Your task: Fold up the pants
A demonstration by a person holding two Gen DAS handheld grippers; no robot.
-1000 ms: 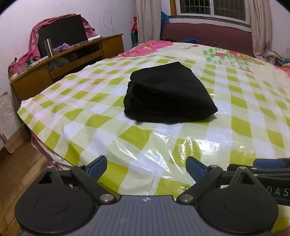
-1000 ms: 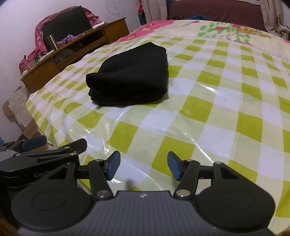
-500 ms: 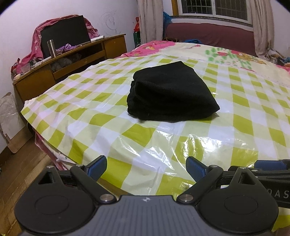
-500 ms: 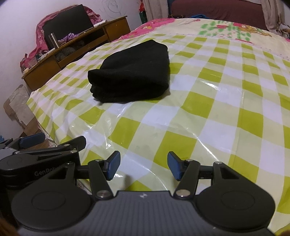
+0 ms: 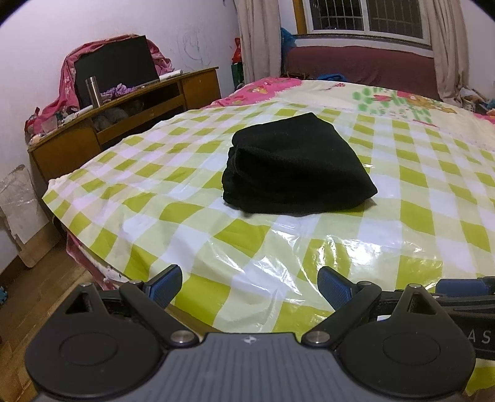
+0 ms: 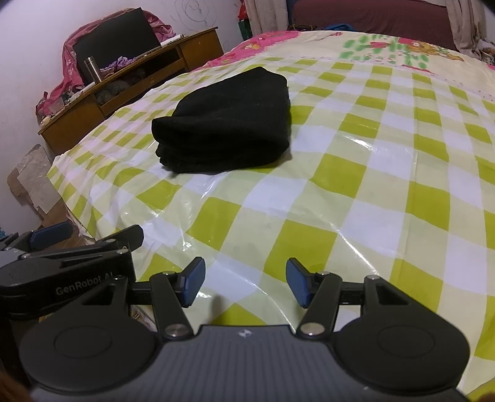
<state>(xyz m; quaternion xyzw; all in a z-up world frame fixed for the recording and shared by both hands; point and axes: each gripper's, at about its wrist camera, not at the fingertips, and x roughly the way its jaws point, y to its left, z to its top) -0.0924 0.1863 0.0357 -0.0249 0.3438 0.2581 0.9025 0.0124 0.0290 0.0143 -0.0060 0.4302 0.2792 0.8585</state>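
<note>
One pair of black pants (image 5: 294,167), folded into a thick stacked bundle, lies on the bed (image 5: 427,191) on top of a glossy green-and-white checked plastic sheet (image 5: 216,241). The bundle is roughly rectangular. In the left wrist view its long axis runs from the near edge of the bed away toward the window (image 5: 365,15), with the layered fold edges showing on its near-left side and the smooth top sloping back to a far corner. In the right wrist view the same pants (image 6: 225,130) sit to the upper left, long axis slanting from near-left to far-right, stacked edges facing the near-left.

Left claw (image 5: 247,286): two blue-padded fingers wide apart, nothing between them, hovering over the near edge of the sheet, well apart from the pants. Right claw (image 6: 244,280): two blue-padded fingers also spread, empty, over the checked sheet, well short of the bundle. Each claw shows at the edge of the other's view: the left claw (image 6: 62,253) at lower left in the right wrist view, the right claw (image 5: 464,297) at lower right in the left wrist view.

Beyond the sheet, a cartoon-print bedspread (image 5: 402,102) covers the far part of the bed. One wooden desk (image 5: 130,114) stands left of the bed, carrying one steel flask (image 5: 93,91) and one dark screen draped with a pink cloth (image 5: 114,68). Two curtains (image 5: 260,40) flank the window.
</note>
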